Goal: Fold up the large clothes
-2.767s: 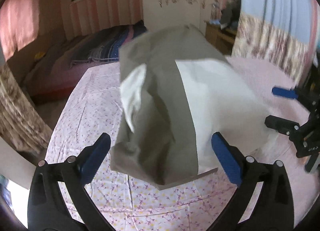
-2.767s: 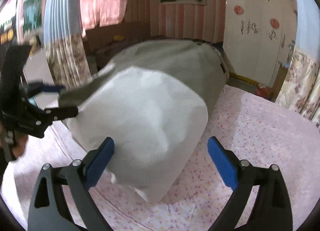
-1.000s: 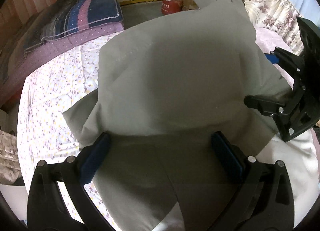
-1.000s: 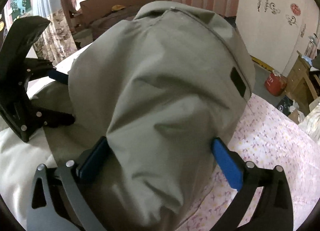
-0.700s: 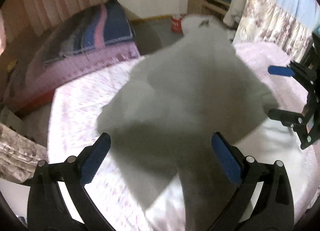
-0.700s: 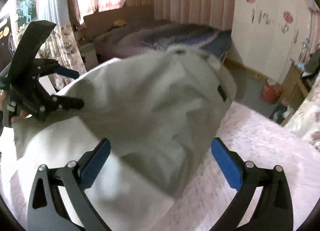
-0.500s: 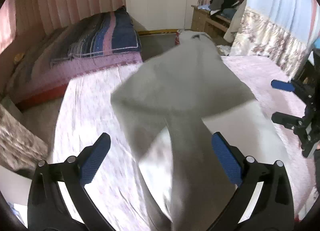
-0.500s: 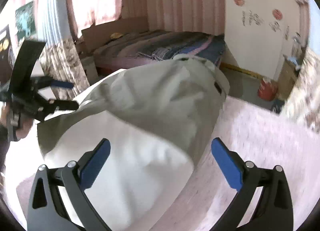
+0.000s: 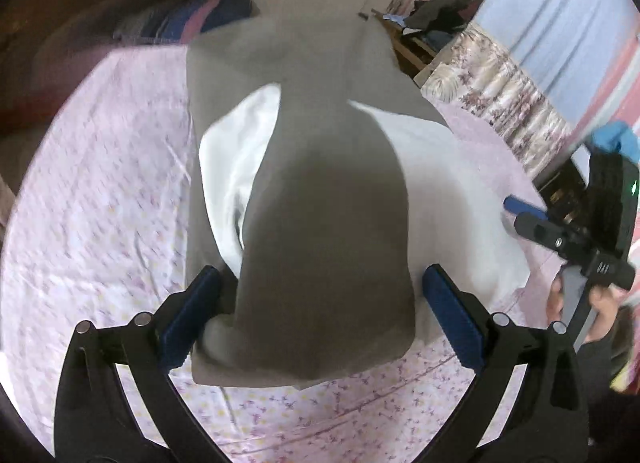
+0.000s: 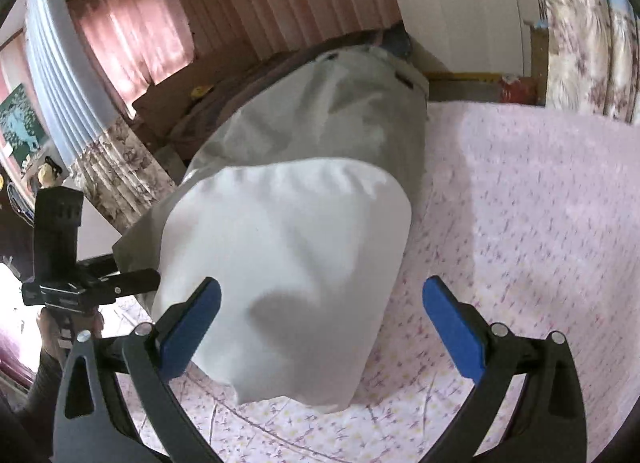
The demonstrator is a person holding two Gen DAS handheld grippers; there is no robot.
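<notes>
With blue-padded fingers spread wide, the left gripper (image 9: pixel 320 317) and right gripper (image 10: pixel 320 319) frame the grey-green, white-lined garment (image 9: pixel 324 231) at centre frame over the pink floral bedsheet (image 9: pixel 100 191).

Soft daylight from the pink curtains (image 10: pixel 132 43), motion-blurred bedsheet (image 9: pixel 100 199), heavy fisheye bending, dark vignetted corners.

Grey-green garment (image 9: pixel 324 223) with white lining (image 10: pixel 288 263); pink floral bedsheet (image 9: pixel 100 203); blue gripper pads (image 10: pixel 192 327).
</notes>
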